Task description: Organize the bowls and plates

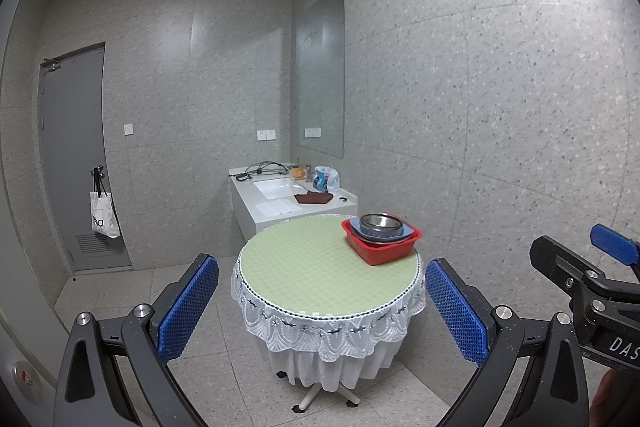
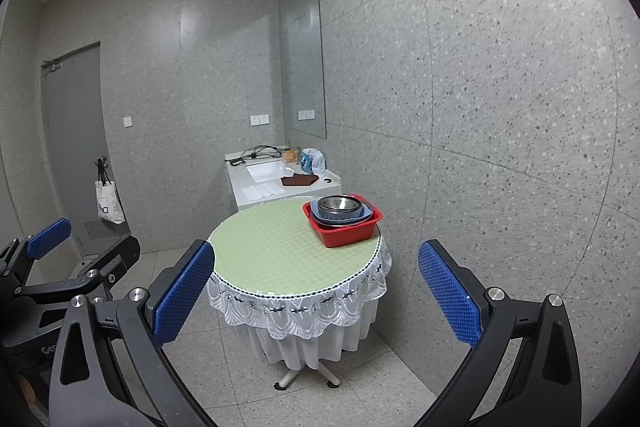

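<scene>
A red square basin [image 1: 386, 249] [image 2: 347, 231] stands at the far right of a round table [image 1: 304, 267] [image 2: 272, 251] with a pale green top. A blue plate [image 1: 406, 231] [image 2: 366, 213] lies in the basin, and a steel bowl [image 1: 380, 223] [image 2: 339, 205] sits on the plate. My left gripper [image 1: 322, 307] is open and empty, held well short of the table. My right gripper [image 2: 316, 301] is open and empty too, beside the left one. Each gripper shows at the edge of the other's view.
The table has a white lace skirt [image 1: 328, 331] and a star foot on the tiled floor. Behind it is a white sink counter [image 1: 288, 203] with cables, a brown cloth and bottles. A speckled wall [image 1: 500, 147] runs close along the right. A grey door [image 1: 76, 163] with a hanging bag is at left.
</scene>
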### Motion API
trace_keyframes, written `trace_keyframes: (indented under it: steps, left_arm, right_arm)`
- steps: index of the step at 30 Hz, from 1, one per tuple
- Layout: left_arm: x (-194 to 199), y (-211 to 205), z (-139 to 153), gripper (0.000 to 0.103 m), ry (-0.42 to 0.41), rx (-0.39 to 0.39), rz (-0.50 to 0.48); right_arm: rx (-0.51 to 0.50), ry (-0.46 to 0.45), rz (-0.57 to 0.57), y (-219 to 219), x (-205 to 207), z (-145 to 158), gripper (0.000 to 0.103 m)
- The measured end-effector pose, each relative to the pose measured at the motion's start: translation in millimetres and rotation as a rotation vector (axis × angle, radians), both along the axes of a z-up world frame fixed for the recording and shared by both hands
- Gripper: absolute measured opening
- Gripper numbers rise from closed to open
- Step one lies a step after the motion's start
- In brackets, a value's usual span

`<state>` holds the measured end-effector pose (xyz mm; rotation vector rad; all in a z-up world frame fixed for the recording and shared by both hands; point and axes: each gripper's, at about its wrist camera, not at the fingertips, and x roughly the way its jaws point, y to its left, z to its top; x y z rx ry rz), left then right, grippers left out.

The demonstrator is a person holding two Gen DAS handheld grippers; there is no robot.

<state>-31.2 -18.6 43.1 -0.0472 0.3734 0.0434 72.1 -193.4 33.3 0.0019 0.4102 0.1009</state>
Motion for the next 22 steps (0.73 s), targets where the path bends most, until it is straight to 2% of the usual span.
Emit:
trace_keyframes:
  steps: [22]
  left_arm:
    - [41.6, -12.0, -11.2, 0.102, 0.034, 0.009, 0.029]
  right_arm:
    - [0.001, 0.035, 0.032, -20.5, 36.0, -13.4, 0.103]
